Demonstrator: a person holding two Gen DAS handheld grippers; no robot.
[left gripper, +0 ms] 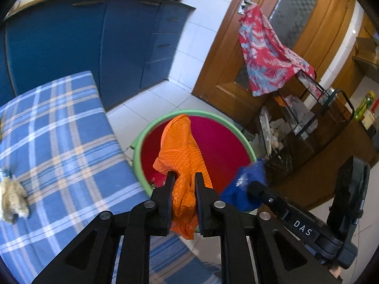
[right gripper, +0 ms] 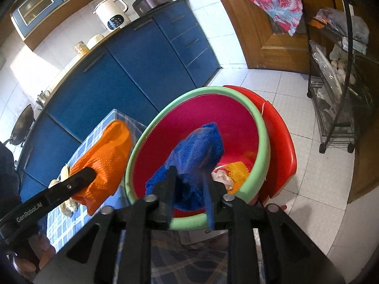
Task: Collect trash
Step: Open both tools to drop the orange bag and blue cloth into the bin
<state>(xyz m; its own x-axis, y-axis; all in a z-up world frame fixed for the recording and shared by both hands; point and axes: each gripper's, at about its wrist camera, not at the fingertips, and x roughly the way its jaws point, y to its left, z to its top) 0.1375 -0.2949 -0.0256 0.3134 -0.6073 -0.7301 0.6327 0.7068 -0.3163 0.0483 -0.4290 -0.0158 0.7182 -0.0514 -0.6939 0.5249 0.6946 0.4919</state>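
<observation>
The left gripper (left gripper: 184,182) is clamped on a crumpled orange waffle-textured cloth (left gripper: 182,153), and the right gripper (right gripper: 189,182) pinches a limp blue terry cloth (right gripper: 194,151); both hang over the round red basin with a pale green rim (right gripper: 260,127), which already holds an orange scrap and some pale bits. The soft, floppy fabric could snag on a finger at release, or drape over the rim and slide to the white tile floor. Farther off, a beige crumpled wad (left gripper: 13,198) lies on the blue plaid tablecloth (left gripper: 59,130), apparently not yet collected.
</observation>
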